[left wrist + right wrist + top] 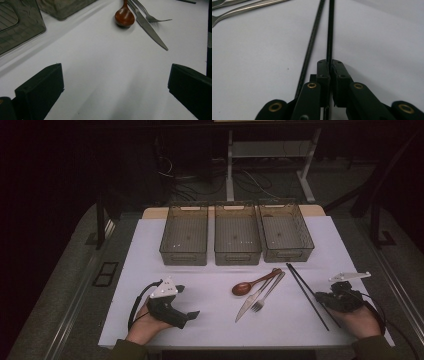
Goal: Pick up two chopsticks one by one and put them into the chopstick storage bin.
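Two black chopsticks (302, 290) lie slanted on the white table at the right. My right gripper (322, 297) rests low at their near end. In the right gripper view my right gripper (328, 62) is shut on one chopstick (329, 30), which runs straight out from between the pads. The other chopstick (313, 42) lies free just to its left. My left gripper (186, 301) sits at the front left, its jaws wide apart over bare table, and in its own view my left gripper (115, 68) holds nothing.
A wooden spoon (242, 288), a knife (250, 304) and a fork (265, 297) lie together at the table's middle. Three smoky see-through bins (184, 234) (237, 234) (286, 232) stand in a row at the back. The fork's tines (217, 18) show near the chopsticks.
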`<state>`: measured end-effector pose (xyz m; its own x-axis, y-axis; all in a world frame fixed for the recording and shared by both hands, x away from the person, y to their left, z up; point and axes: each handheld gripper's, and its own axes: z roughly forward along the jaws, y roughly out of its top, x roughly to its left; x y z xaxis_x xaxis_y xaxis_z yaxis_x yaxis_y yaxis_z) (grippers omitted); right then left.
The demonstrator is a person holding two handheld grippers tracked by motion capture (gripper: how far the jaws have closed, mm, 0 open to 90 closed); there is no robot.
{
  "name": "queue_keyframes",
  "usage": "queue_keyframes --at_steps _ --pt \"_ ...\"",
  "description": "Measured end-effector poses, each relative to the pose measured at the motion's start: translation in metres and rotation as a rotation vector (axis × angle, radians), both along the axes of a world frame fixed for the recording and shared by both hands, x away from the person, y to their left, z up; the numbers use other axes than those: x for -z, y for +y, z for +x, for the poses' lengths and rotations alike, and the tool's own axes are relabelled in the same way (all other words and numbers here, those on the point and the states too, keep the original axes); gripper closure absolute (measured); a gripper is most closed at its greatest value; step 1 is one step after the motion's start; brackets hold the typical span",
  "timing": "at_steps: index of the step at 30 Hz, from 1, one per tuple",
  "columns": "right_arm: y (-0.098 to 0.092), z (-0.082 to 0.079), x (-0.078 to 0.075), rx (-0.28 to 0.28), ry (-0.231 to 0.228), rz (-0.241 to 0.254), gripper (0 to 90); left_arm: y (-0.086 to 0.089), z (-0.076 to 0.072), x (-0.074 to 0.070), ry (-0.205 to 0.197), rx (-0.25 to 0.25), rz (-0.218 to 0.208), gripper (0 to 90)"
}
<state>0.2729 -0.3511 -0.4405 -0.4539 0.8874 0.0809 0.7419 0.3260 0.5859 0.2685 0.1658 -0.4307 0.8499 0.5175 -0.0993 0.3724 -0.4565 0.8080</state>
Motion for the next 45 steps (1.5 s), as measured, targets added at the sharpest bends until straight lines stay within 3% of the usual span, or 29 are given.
queue_keyframes --at_steps 8,16,28,45 --pt "-0.01 0.001 0.0 0.002 0.002 0.009 84.2 -0.001 0.0 0.0 0.002 -0.003 -0.002 0.0" --pt "-0.008 0.007 -0.001 -0.015 -0.022 0.035 81.6 -0.001 0.0 0.0 0.0 -0.002 -0.004 0.0" --pt "-0.005 0.01 0.003 -0.027 -0.03 0.013 84.8 -0.002 -0.001 0.0 0.001 -0.003 -0.011 0.0" --pt "-0.016 0.004 -0.008 -0.022 -0.07 0.071 85.0 -0.002 0.0 0.0 -0.004 0.008 -0.003 0.0"
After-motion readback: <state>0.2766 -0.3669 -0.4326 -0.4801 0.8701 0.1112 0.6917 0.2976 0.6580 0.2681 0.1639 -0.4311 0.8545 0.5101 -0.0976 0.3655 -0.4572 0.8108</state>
